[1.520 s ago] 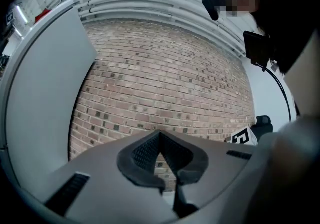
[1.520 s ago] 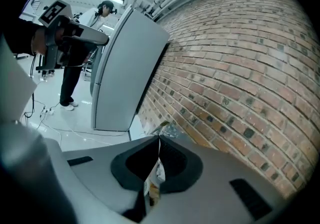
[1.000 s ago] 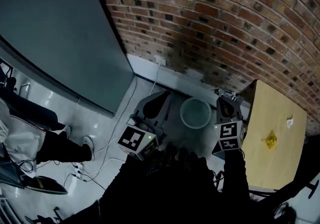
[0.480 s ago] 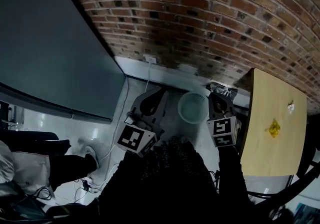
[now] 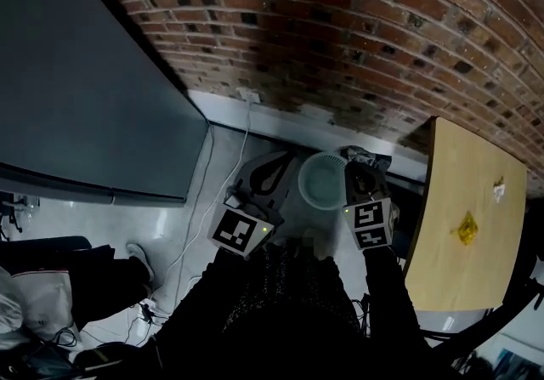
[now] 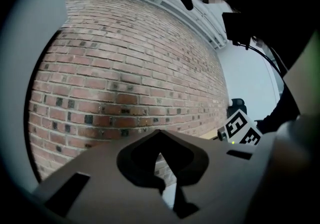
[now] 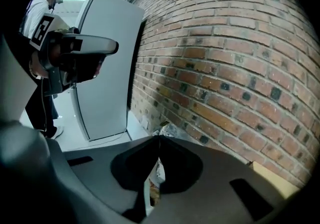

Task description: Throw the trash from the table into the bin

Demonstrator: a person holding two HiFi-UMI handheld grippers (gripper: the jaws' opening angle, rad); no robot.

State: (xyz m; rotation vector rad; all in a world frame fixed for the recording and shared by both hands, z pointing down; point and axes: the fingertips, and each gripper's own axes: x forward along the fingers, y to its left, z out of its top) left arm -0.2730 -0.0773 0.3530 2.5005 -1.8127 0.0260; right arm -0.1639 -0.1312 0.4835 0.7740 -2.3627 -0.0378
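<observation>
Right hand-held gripper (image 7: 159, 139) clenches a crinkly wrapper (image 7: 169, 129) by its edge near the bin (image 5: 302, 186); the wrapper is probably light and limp.

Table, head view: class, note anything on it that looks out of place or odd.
A crumpled yellow scrap and a small white scrap lie loose on the table, apart from each other. They look out of place: litter left on the tabletop while the bin stands on the floor to its left.

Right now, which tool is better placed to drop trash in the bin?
Right: the right tool is shut on a crinkled wrapper beside the bin; the left tool is shut, empty.
</observation>
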